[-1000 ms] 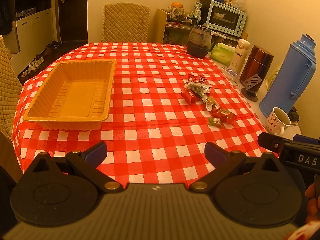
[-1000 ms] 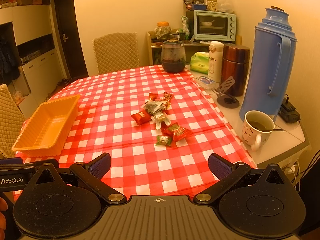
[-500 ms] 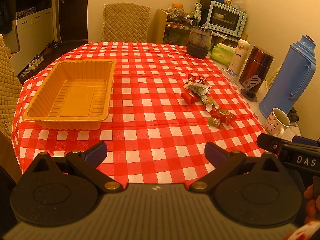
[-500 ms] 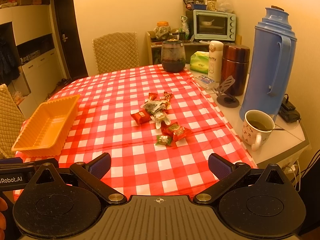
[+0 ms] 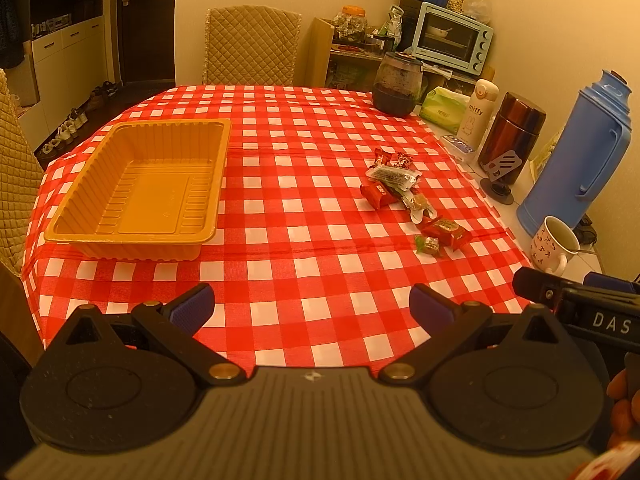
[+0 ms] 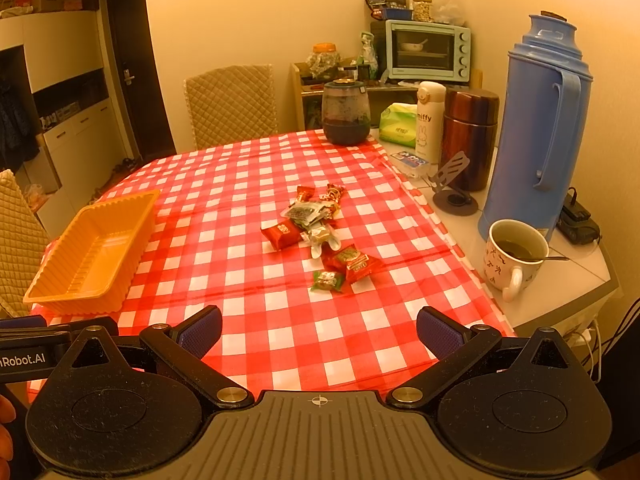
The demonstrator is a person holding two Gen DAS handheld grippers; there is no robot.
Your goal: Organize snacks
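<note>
My left gripper (image 5: 311,307) is wide apart and holds nothing, above the near edge of the checkered tablecloth (image 5: 304,216). My right gripper (image 6: 319,333) is also wide and holds nothing. The wrapped snacks (image 6: 320,236) lie in a loose group on the cloth, well apart from the yellow tray (image 5: 136,190), on its right side. A mug (image 6: 514,256) stands right of the snacks, off the cloth.
</note>
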